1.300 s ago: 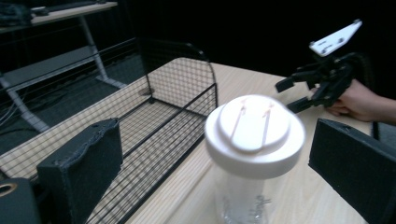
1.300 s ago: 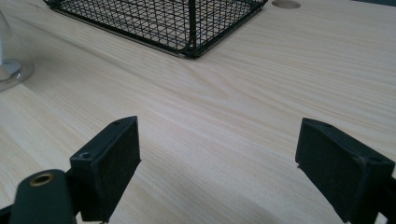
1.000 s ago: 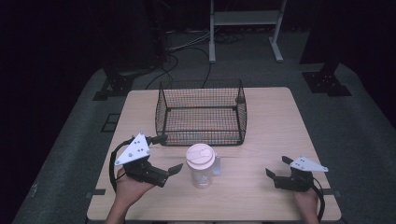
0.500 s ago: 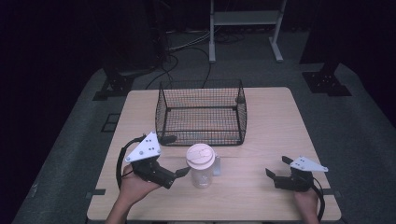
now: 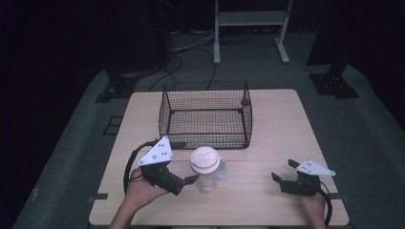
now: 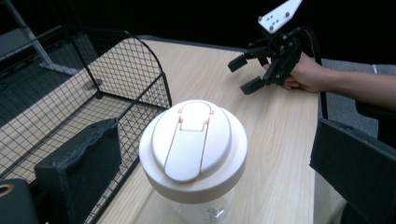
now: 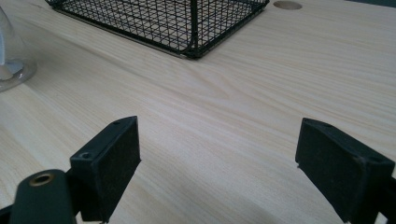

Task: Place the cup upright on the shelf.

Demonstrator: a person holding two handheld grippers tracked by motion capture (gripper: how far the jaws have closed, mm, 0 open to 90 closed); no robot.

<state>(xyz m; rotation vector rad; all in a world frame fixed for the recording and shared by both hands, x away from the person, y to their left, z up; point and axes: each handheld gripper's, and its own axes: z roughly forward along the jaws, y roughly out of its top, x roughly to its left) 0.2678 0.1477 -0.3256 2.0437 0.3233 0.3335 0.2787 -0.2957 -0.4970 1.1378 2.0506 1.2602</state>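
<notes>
The left tongs (image 5: pixel 191 177) have moved in toward the lidded jar (image 5: pixel 205 168) since a second ago, jaws spread wide on either side of it (not touching). The jar stands on the desk (image 5: pixel 267 143) before the wire basket (image 5: pixel 206 114). The right tongs (image 5: pixel 282 172) rest unmoved, open.

The high view is dim and slightly soft; the surroundings in the upper frame sink to near black, while the table (image 5: pixel 277 124) at centre is evenly lit from above. Shadows there are faint. Both gripper views are brighter, and the wood grain reads clearly. The black pads along their bottom edges are blurred, too close for focus.
</notes>
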